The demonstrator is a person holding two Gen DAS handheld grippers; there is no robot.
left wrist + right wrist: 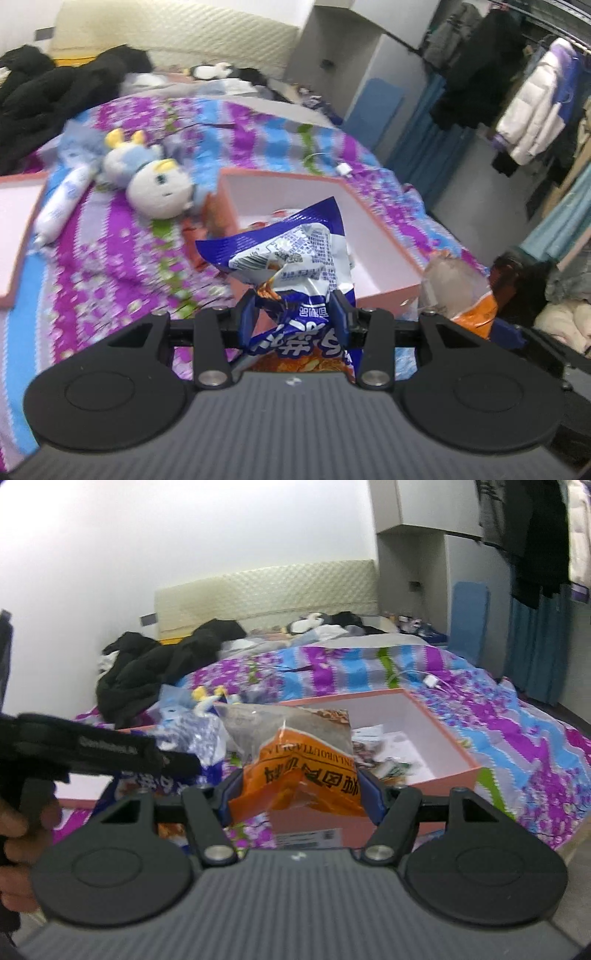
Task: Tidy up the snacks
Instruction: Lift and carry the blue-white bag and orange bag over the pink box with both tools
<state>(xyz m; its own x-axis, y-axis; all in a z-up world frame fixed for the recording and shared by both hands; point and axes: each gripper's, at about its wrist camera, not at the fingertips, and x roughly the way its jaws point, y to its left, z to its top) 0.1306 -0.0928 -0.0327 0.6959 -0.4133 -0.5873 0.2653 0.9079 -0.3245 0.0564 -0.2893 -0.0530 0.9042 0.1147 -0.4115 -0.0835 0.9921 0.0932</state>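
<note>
My left gripper (pixel 295 310) is shut on a blue and white snack bag (pixel 291 254) and holds it up in front of the open pink box (pixel 384 236). My right gripper (pixel 299 794) is shut on an orange and clear snack bag (pixel 295 760), held above the near left corner of the same pink box (pixel 436 738). The box has a white inside with a few small snacks (pixel 373 753) on its floor. The orange bag also shows at the right of the left wrist view (pixel 461 291). The left gripper and its blue bag (pixel 192 734) show at the left of the right wrist view.
The box lies on a bed with a purple and blue floral cover (pixel 122 258). A plush doll (pixel 155 181) and a white sausage pack (pixel 62 199) lie left of the box. Another pink lid or tray (pixel 14 229) lies at far left. Clothes hang on a rack (pixel 532 107) at right.
</note>
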